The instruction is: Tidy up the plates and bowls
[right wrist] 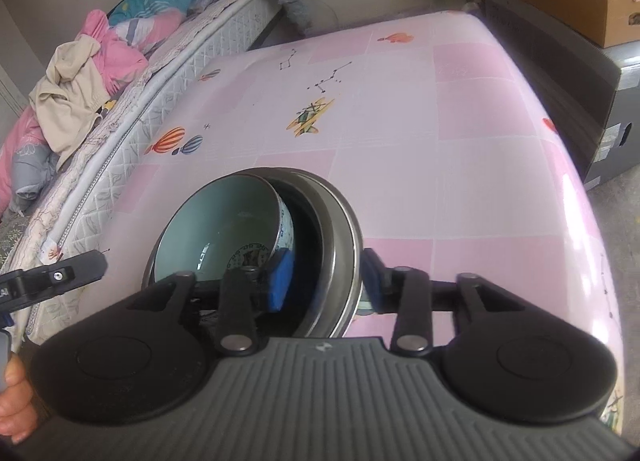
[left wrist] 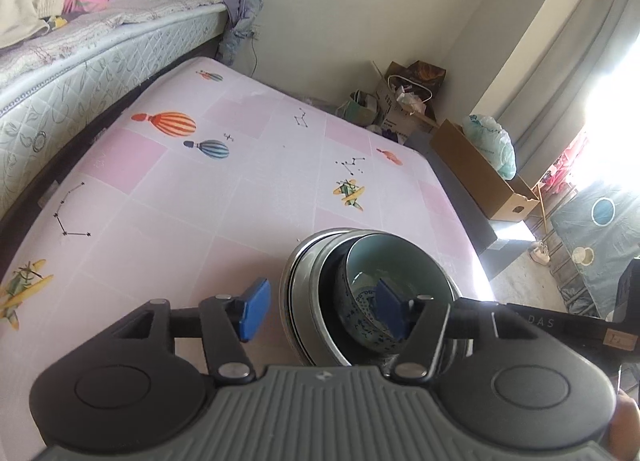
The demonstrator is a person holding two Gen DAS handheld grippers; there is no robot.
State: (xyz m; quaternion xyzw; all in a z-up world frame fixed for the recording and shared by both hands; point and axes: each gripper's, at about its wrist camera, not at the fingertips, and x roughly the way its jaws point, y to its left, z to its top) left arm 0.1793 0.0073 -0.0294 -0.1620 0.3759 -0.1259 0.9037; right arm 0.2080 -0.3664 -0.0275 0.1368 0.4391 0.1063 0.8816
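Left wrist view: the left gripper [left wrist: 322, 313] fills the lower part of the frame with its jaws standing about half open. The blue pad [left wrist: 253, 309] on the left side hangs over bare cloth, clear of the crockery; the other pad lies in front of the bowl's outer wall, and contact there cannot be confirmed. Nothing is clamped.

The stack sits in the lower centre-right of this frame, near the table's right edge. It consists of a ceramic bowl [left wrist: 394, 261], pale green inside with blue pattern outside, nested and tilted within a steel bowl [left wrist: 308, 293], with further dark-edged plate rims showing beneath on the left side.

Right wrist view: the right gripper [right wrist: 328, 281] occupies the lower frame, jaws likewise about half open. They straddle the right-hand rim of the steel bowl [right wrist: 340, 229], one pad inside the rim and one outside. The pads do not appear to press on the metal; no grip is evident. The ceramic bowl [right wrist: 224, 229] lies at centre-left of this frame, leaning toward the left.

The table [left wrist: 168, 197] carries a pink checked cloth printed with balloons, aeroplanes and constellations. A mattress [left wrist: 80, 81] with heaped bedding runs along the upper left. A cardboard box [left wrist: 480, 173] stands at the upper right, beyond the table
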